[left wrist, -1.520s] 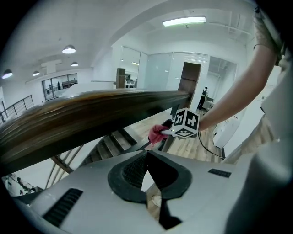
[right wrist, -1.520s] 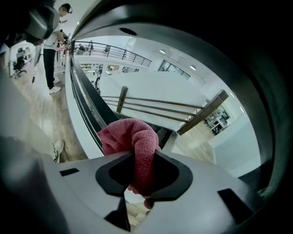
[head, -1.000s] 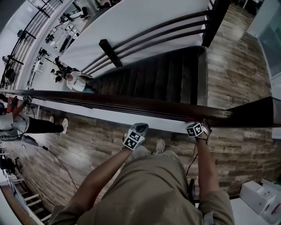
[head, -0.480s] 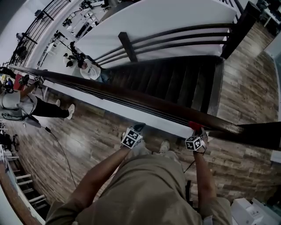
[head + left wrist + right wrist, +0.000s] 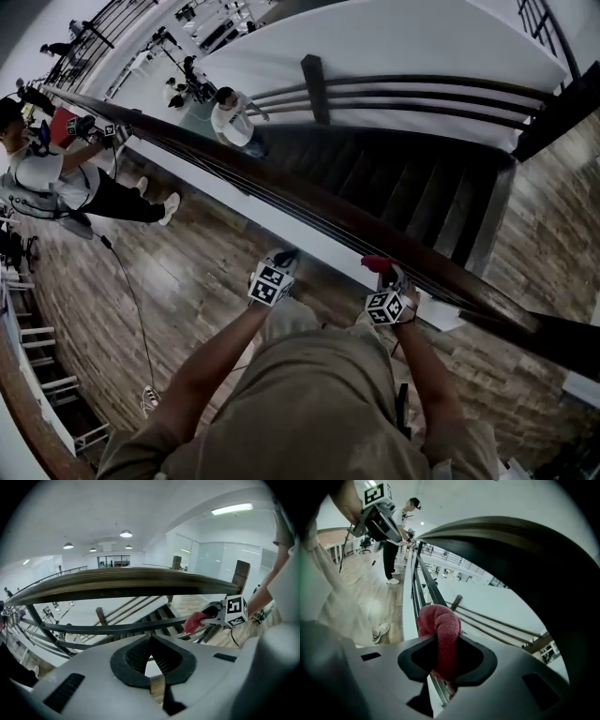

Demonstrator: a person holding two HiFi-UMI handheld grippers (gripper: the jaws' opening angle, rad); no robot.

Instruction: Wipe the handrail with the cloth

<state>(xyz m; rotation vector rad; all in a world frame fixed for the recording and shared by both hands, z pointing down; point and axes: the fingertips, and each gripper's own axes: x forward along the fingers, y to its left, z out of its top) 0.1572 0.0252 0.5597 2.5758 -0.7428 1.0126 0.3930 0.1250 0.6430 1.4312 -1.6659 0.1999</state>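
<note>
Right gripper (image 5: 446, 645): your fingers are clamped on the red cloth (image 5: 439, 626)
Cloth: bunched at your fingertips, just below the dark handrail (image 5: 319, 208), on your side
Left gripper (image 5: 150, 654): your fingers are pressed together, nothing between; near the handrail, apart from the cloth

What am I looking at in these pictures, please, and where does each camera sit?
There is no robot here: a person stands beside a staircase with a hand-held two-jaw tool in each hand. The top-down picture comes from a camera on the person's head; the other two come from cameras riding on each tool. The right tool is clamped on a red cloth, close to the dark wooden handrail. The left tool is shut and empty, below the rail. Another person stands farther along.
</note>
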